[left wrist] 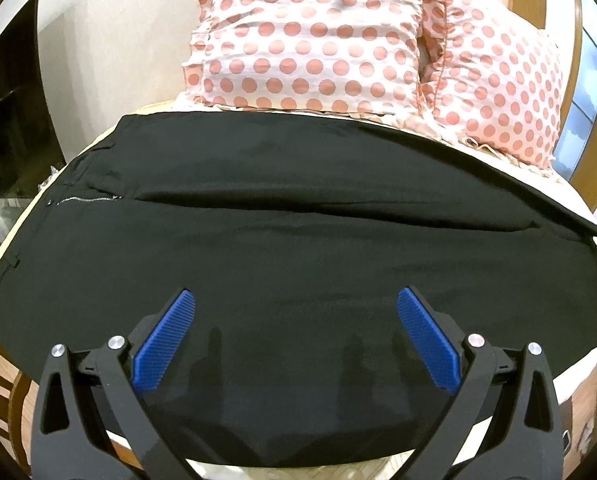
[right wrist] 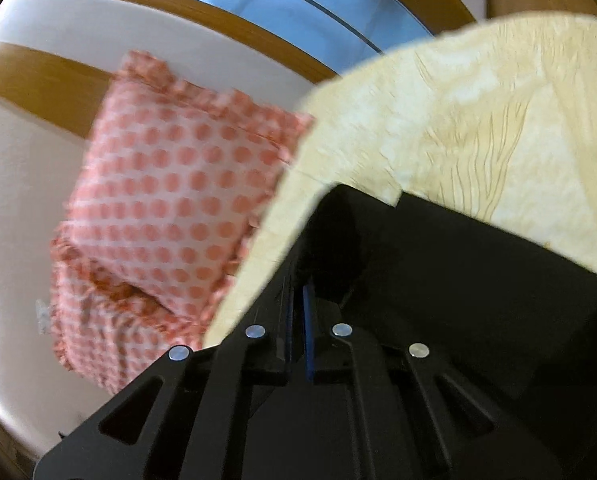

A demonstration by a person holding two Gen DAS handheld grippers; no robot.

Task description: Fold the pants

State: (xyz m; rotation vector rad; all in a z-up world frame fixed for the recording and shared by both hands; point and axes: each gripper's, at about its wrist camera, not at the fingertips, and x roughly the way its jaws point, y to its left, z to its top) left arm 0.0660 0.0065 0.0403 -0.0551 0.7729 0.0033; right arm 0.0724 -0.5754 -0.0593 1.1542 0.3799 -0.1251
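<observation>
The black pants (left wrist: 298, 240) lie flat and unfolded across the bed (right wrist: 478, 120), the left gripper (left wrist: 296, 336) spread apart above them, the right gripper (right wrist: 298, 320) clamped on their hem, so folding has barely begun.

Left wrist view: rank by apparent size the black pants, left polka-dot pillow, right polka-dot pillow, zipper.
1. black pants, spanning nearly the whole frame
2. left polka-dot pillow
3. right polka-dot pillow; fisheye distortion near the edge makes 2 versus 3 unsure
4. zipper, a thin short line
</observation>
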